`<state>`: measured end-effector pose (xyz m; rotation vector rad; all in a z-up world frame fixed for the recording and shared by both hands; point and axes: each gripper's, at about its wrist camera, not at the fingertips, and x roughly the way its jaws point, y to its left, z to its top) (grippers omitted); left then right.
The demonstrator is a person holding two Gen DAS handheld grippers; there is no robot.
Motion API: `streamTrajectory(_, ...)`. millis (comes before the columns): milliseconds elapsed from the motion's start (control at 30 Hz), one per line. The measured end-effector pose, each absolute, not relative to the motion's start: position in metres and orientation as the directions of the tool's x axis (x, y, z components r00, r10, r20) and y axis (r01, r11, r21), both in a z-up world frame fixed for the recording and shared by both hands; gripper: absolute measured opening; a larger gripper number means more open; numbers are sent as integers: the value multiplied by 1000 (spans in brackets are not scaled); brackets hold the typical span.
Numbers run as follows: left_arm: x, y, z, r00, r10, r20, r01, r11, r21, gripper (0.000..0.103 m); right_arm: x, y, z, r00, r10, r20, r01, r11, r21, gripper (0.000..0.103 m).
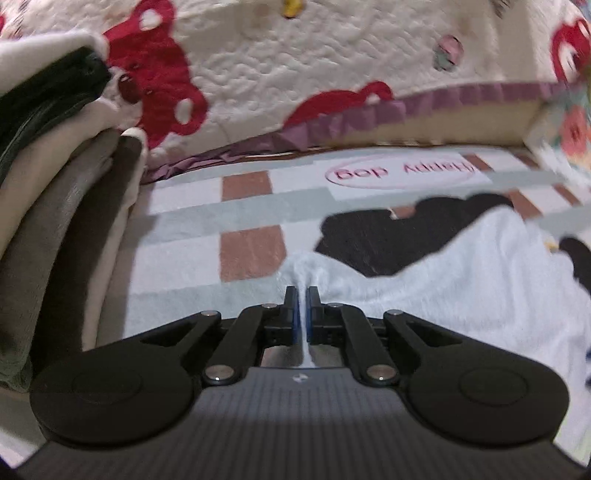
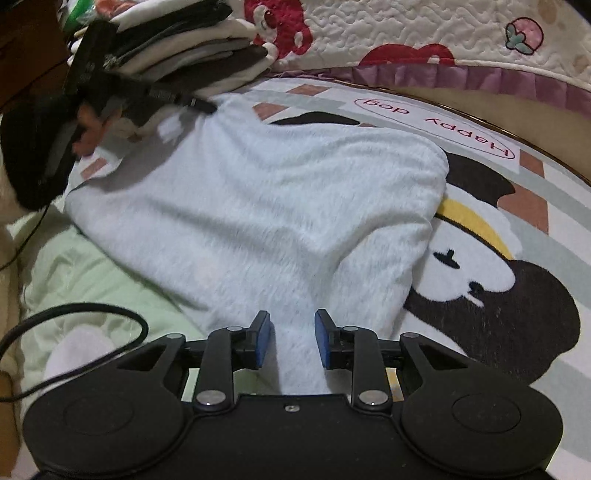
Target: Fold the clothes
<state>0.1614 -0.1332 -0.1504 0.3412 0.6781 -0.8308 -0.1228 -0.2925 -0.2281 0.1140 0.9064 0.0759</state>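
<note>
We see a fluffy white garment (image 2: pixel 258 206) spread on a cartoon-dog rug (image 2: pixel 517 258), just in front of a stack of folded clothes (image 2: pixel 192 48). Our left gripper (image 1: pixel 302 295) has its jaws pinched together on a ridge of the white fabric. Our right gripper (image 2: pixel 291 325) has its jaws apart, a strip of the garment lying between them.

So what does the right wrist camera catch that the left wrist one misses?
Only the right wrist view shows the open right gripper, the rug's whole dog drawing, a black cable and pale green bedding. Only the left shows the left gripper pinching the cloth shut. Both show the white fluffy garment, the folded stack and the quilt.
</note>
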Motion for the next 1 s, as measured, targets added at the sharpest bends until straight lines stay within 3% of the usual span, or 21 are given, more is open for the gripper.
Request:
streamTrajectory(267,191,-120,-167,496,-550,-672,724,689,-30,1,-114,-284,-214,544,119,-830,-63,993,101,32)
streamTrajectory(467,193,-118,-167,468,-570,-676,735,676,-61,1,-74,-282,-200,637,223,-738,-49,967,249,35)
streamTrajectory(600,198,-115,-174,444,-572,-689,718,688,-108,1,-47,-235,-216,592,368,-717,-145,924,355,37)
streamTrajectory(733,201,-108,-173,507,-510,-695,668,742,-57,2,-32,-184,-224,517,524,-676,-285,851,442,37)
streamTrajectory(767,202,-104,-171,535,-481,-695,643,765,-34,5,-33,-174,-221,497,561,-662,-336,828,450,38)
streamTrajectory(833,202,-88,-165,501,-532,-683,634,762,-129,15,-35,-179,-208,510,575,-639,-370,818,440,35)
streamTrajectory(933,204,-67,-158,378,-647,-663,642,699,-316,54,-39,-244,-191,638,452,-623,-208,881,426,47)
streamTrajectory(967,203,-67,-159,319,-670,-670,652,668,-359,57,-40,-265,-185,675,406,-617,-152,894,422,54)
streamTrajectory(1000,202,-69,-162,272,-679,-681,659,648,-382,58,-41,-287,-179,708,357,-610,-94,903,419,55)
